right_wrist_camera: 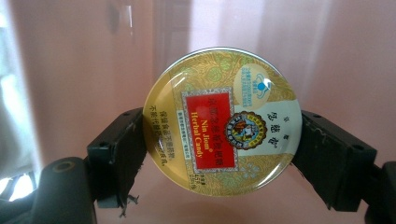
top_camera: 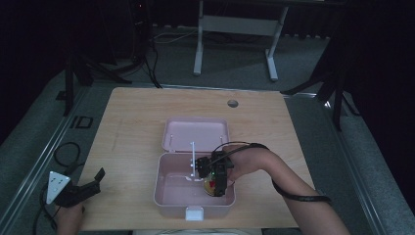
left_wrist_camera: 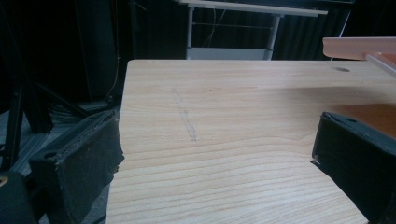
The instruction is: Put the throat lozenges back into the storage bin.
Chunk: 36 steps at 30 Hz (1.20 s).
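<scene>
A round gold candy tin [right_wrist_camera: 222, 119] with a red label sits between the jaws of my right gripper [right_wrist_camera: 219, 154], which is shut on its edges. In the high view that right gripper [top_camera: 215, 183] reaches down inside the open pink box [top_camera: 169, 193], holding the tin [top_camera: 211, 185] near the box's right side just above the floor. The box's lid [top_camera: 195, 133] lies flat behind it. My left gripper [top_camera: 93, 183] rests at the table's front left corner, open with nothing between its jaws. Bare wood [left_wrist_camera: 224, 140] lies ahead of the left gripper [left_wrist_camera: 215, 158].
The wooden table [top_camera: 132, 117] has a round hole [top_camera: 233, 103] near its far edge. A white stand [top_camera: 193, 159] rises at the box's back wall. A cable [top_camera: 293, 196] trails along the right forearm. A desk frame [top_camera: 235, 29] stands on the floor beyond.
</scene>
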Tool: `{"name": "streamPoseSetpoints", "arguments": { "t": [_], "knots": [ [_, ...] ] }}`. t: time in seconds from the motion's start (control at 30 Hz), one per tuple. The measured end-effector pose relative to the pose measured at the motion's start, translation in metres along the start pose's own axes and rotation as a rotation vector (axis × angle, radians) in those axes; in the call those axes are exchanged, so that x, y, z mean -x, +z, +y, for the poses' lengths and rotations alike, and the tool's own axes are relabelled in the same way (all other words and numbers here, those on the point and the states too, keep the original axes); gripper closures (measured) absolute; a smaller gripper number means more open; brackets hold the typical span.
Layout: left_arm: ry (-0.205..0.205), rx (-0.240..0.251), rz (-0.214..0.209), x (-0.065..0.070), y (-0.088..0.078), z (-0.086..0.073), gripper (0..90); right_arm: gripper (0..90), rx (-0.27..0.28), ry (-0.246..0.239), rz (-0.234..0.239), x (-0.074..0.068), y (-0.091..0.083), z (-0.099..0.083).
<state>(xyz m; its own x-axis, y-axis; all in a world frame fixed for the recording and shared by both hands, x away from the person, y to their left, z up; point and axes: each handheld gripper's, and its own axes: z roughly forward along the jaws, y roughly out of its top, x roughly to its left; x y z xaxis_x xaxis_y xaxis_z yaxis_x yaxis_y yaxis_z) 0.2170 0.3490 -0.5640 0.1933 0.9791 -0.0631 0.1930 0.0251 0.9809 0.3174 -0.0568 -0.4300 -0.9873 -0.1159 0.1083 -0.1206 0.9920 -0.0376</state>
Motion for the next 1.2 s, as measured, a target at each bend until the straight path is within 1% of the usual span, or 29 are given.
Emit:
{"name": "streamPoseSetpoints", "arguments": {
  "t": [0.1, 0.13, 0.17, 0.2, 0.3, 0.33, 0.37, 0.4, 0.47, 0.6, 0.63, 0.67, 0.7, 0.77, 0.8, 0.83, 0.97, 1.0, 1.1, 1.2],
  "knots": [
    [0.000, -0.001, 0.000, 0.000, 0.000, 0.000, 2.0, 20.6, -0.007, -0.009, 0.022, 0.000, 0.013, 0.002],
    [0.000, -0.001, 0.000, 0.000, 0.000, 0.000, 2.0, 20.6, -0.007, -0.009, 0.022, 0.000, 0.013, 0.002],
    [0.000, -0.001, -0.001, 0.000, 0.000, 0.000, 2.0, 20.6, -0.022, -0.017, 0.025, 0.001, 0.020, 0.004],
    [0.001, 0.000, -0.001, 0.000, 0.000, 0.000, 2.0, 20.6, -0.028, -0.017, 0.029, 0.001, 0.024, 0.004],
    [0.000, 0.001, -0.003, 0.000, 0.000, 0.000, 2.0, 20.6, -0.041, -0.017, 0.033, 0.003, 0.032, 0.006],
    [0.000, 0.001, -0.004, 0.000, 0.000, 0.000, 2.0, 20.6, -0.049, -0.020, 0.028, 0.003, 0.034, 0.007],
    [0.000, 0.001, -0.004, 0.000, 0.000, 0.000, 2.0, 20.6, -0.049, -0.020, 0.028, 0.003, 0.034, 0.007],
    [-0.001, 0.001, -0.005, 0.000, 0.000, 0.000, 2.0, 20.6, -0.066, -0.006, 0.025, 0.003, 0.040, 0.007],
    [0.001, 0.001, -0.006, 0.000, 0.000, 0.000, 2.0, 20.6, -0.084, -0.008, 0.017, 0.004, 0.045, 0.007],
    [0.005, -0.001, -0.009, 0.001, 0.000, 0.000, 2.0, 20.6, -0.086, -0.004, 0.026, 0.004, 0.052, 0.009],
    [0.004, -0.001, -0.011, 0.001, 0.000, 0.000, 2.0, 20.6, -0.097, -0.024, 0.025, 0.004, 0.057, 0.010],
    [0.004, -0.001, -0.011, 0.001, 0.000, 0.000, 2.0, 20.6, -0.097, -0.024, 0.025, 0.004, 0.057, 0.010],
    [0.003, -0.001, -0.011, 0.001, 0.000, 0.000, 2.0, 20.6, -0.110, -0.021, 0.034, 0.004, 0.061, 0.012],
    [0.003, -0.001, -0.011, 0.001, 0.000, 0.000, 2.0, 20.6, -0.110, -0.021, 0.034, 0.004, 0.061, 0.012],
    [0.002, 0.001, -0.013, 0.000, 0.000, 0.000, 2.0, 20.6, -0.115, -0.026, 0.033, 0.004, 0.064, 0.013],
    [0.001, 0.001, -0.013, 0.000, 0.000, 0.000, 2.0, 20.6, -0.126, -0.020, 0.039, 0.006, 0.068, 0.014],
    [0.000, 0.001, -0.015, 0.000, 0.000, 0.000, 2.0, 20.4, -0.120, -0.016, 0.048, 0.007, 0.068, 0.014],
    [0.000, 0.001, -0.016, 0.000, 0.000, 0.000, 2.0, 20.4, -0.122, -0.020, 0.048, 0.006, 0.068, 0.014],
    [0.000, 0.001, -0.017, 0.000, 0.000, 0.000, 2.0, 20.2, -0.130, -0.015, 0.059, 0.007, 0.068, 0.013],
    [-0.003, -0.001, -0.019, 0.000, 0.000, 0.000, 2.0, 19.8, -0.125, 0.004, 0.062, 0.008, 0.067, 0.012]
  ]
}}
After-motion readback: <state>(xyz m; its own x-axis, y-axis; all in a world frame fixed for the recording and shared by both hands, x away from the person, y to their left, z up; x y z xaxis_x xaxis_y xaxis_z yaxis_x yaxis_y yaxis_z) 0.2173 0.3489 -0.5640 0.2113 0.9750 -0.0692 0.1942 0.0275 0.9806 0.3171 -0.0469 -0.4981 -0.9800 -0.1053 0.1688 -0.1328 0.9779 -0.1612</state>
